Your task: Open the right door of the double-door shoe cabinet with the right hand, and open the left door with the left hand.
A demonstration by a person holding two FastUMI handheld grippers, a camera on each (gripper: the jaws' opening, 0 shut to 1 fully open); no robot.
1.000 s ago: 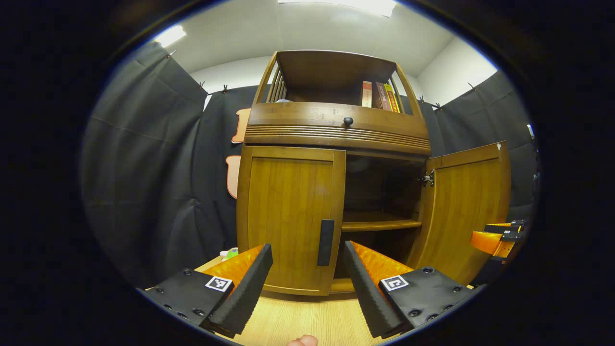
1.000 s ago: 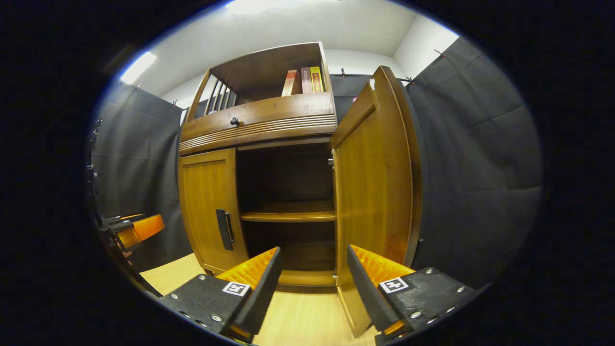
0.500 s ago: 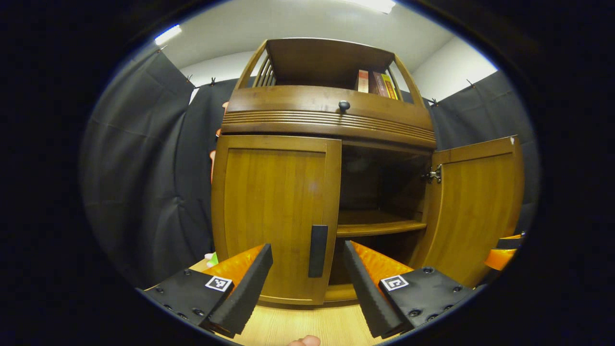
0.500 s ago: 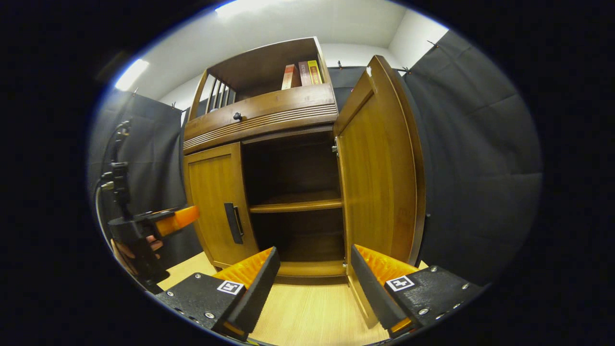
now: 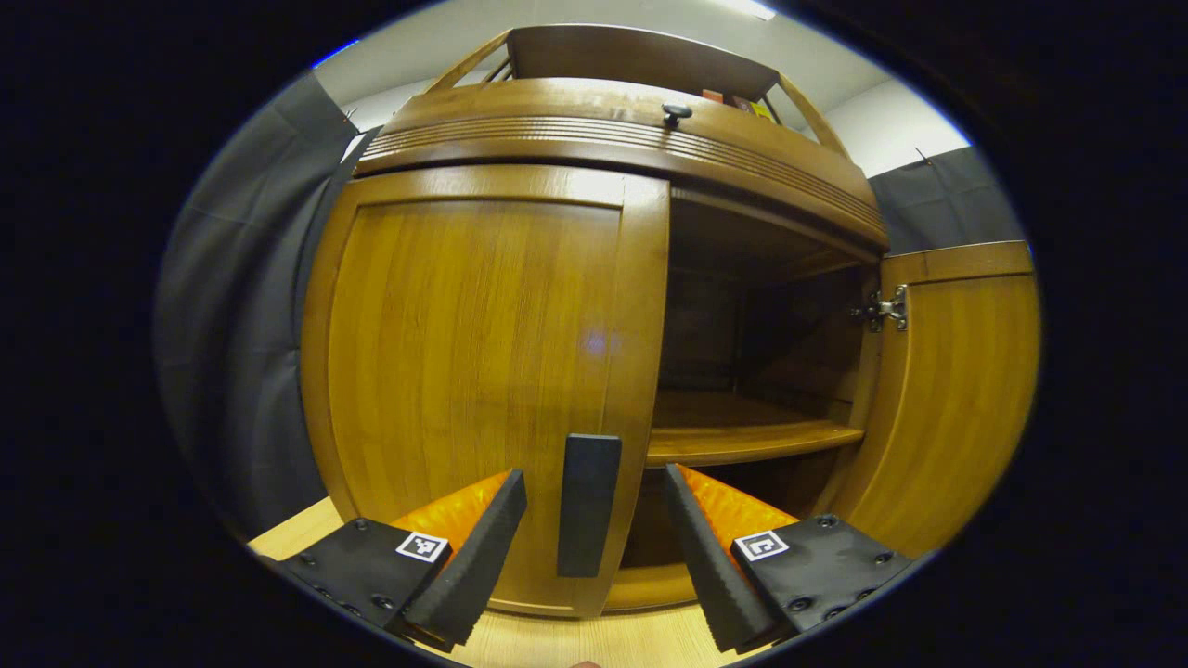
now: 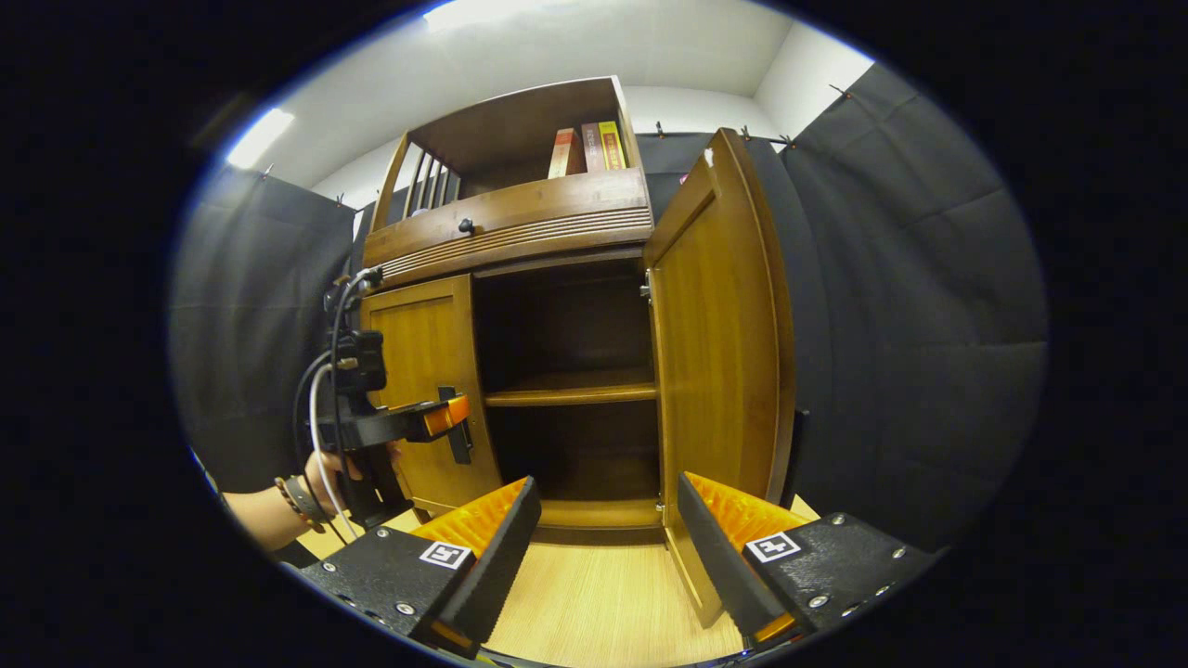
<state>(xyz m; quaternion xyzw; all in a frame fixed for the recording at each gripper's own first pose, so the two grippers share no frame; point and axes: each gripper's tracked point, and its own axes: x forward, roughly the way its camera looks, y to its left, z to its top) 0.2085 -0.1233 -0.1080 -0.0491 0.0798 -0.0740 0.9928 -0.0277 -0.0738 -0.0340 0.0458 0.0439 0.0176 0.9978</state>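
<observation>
Left gripper view: left gripper (image 5: 594, 520) has closed right in on the left door's handle (image 5: 587, 506), jaws apart around it, right door (image 6: 719, 325) already open, so grabbing's next.

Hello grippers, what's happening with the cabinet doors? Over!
Right door open, right gripper open, empty. Left door shut; left gripper open, handle between its fingers. Nothing in the way.

Left claw (image 6: 444, 415) trails black and white cables; wrist wears bracelets (image 6: 295, 498).
</observation>
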